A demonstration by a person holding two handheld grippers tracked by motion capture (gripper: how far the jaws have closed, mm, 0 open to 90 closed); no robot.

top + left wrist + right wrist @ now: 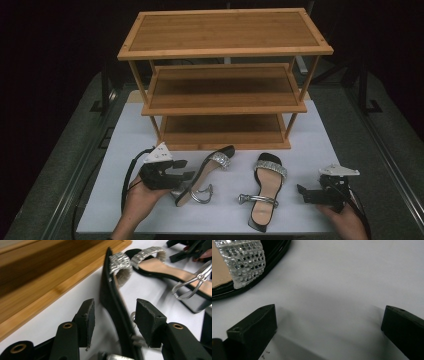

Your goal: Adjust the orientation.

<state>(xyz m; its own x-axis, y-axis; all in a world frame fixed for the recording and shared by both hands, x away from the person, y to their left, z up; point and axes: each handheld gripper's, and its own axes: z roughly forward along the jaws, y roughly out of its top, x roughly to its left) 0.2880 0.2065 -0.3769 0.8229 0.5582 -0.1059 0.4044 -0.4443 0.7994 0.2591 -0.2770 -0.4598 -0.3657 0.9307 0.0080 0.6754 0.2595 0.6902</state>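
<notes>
Left hand-held gripper (186, 170) low over white counter (310, 150), released jaws straddling tilted black rhinestone-strap sandal (202, 172), pads not touching. Right hand-held gripper (303, 193) released, empty, beside second flat sandal (265, 192). Two sandals, one three-tier bamboo rack (225, 75).

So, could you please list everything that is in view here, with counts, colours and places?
Three-tier bamboo shoe rack: one, honey brown, at the back of the table, all shelves bare.
Black flat sandals with silver rhinestone toe bands and silver ankle straps: two. The left sandal is tipped on its side in front of the rack; the right sandal lies flat, sole down.
Table surface: one, white, under the rack and sandals.
Cables: black, trailing from the grippers.
Left gripper: one, black with a grey plate, its jaws set either side of the left sandal's sole edge, a gap visible at both pads.
Right gripper: one, black, jaws open over bare table right of the right sandal.
Hands: two, at the bottom edge.
</notes>
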